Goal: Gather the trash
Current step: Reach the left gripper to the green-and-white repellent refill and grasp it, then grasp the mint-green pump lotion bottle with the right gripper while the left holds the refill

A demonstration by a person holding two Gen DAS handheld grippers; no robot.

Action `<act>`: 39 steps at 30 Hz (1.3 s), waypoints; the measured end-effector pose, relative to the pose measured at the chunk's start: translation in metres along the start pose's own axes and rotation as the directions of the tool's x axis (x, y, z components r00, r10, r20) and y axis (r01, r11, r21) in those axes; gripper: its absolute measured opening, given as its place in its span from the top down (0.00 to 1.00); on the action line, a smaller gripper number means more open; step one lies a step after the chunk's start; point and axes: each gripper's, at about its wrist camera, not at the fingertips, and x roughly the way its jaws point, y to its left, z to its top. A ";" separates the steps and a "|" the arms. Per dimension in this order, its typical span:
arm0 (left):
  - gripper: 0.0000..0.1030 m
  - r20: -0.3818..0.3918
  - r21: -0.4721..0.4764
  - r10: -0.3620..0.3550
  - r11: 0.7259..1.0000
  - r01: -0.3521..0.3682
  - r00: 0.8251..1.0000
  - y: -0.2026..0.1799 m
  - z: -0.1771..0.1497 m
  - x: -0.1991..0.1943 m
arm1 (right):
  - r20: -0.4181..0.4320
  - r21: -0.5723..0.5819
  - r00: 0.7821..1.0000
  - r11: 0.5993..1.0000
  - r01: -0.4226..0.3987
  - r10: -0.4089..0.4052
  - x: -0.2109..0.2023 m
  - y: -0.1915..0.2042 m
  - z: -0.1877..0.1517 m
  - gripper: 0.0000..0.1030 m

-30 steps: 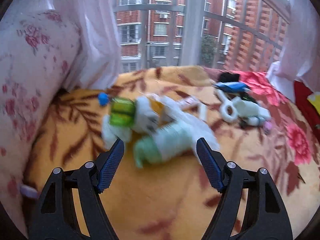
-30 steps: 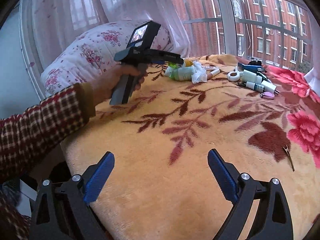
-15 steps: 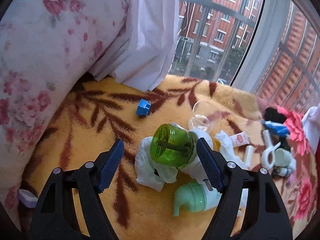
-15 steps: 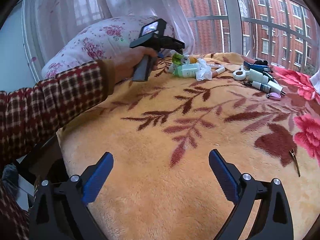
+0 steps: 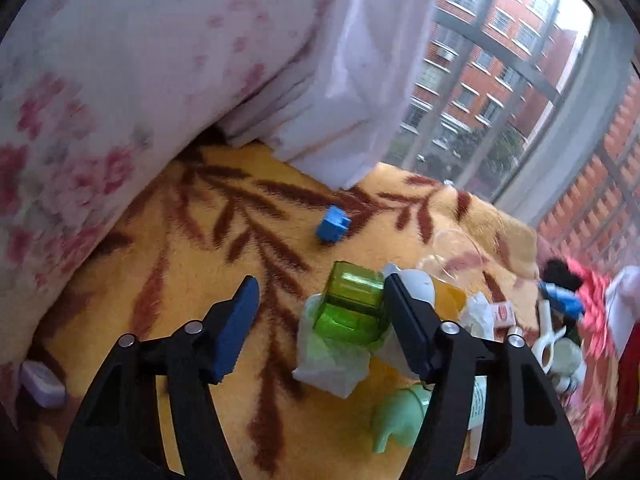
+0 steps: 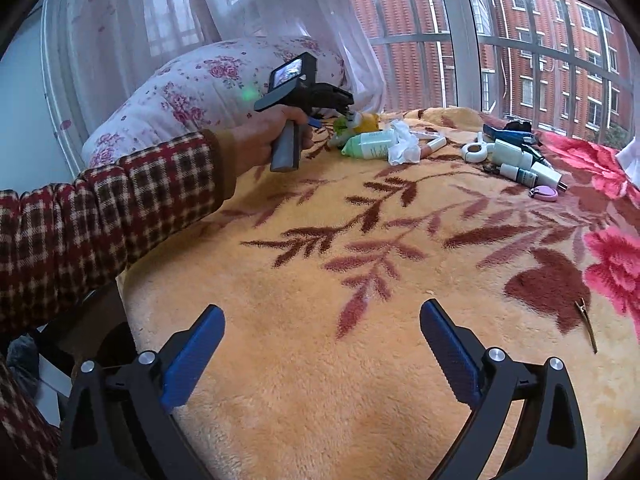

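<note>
Green container (image 5: 352,306) sits between closing left claw (image 5: 320,312) jaws, against right one.

Orange leaf-patterned blanket (image 6: 320,360), green container (image 5: 352,304)

Soft, fuzzy bed and shiny plastic bits

My blanket (image 6: 320,360) is thick, fuzzy cloth. My green cup (image 5: 352,304) is see-through, shiny plastic, and it sits on crumpled white tissue (image 5: 332,364), soft and matt. My gripper fingers (image 5: 236,328) have bumpy blue pads on smooth black plastic with shiny metal screws. The pillow (image 6: 192,88) is flowery cloth, and my sleeve (image 6: 100,216) is checked cloth.
</note>
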 end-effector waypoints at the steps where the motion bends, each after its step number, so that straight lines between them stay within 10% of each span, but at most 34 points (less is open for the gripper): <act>1: 0.34 0.003 -0.041 -0.012 0.999 0.012 1.000 0.004 0.000 0.000 | -0.002 0.001 1.000 1.000 0.000 0.000 0.000 0.000 0.000 0.06; 13: 0.29 -0.061 0.109 -0.169 0.979 0.175 0.984 -0.048 -0.014 -0.008 | -0.013 0.002 1.000 1.000 0.008 -0.008 0.007 -0.002 0.000 0.06; 25: 0.12 -0.150 0.390 -0.004 0.919 0.063 0.989 -0.062 -0.023 0.025 | -0.009 0.003 1.000 1.000 0.009 -0.009 0.005 -0.004 -0.001 0.06; 39: 0.15 -0.031 0.284 -0.047 0.957 0.054 0.998 -0.044 -0.030 -0.003 | -0.016 -0.006 1.000 1.000 0.025 -0.025 0.002 -0.006 0.004 0.06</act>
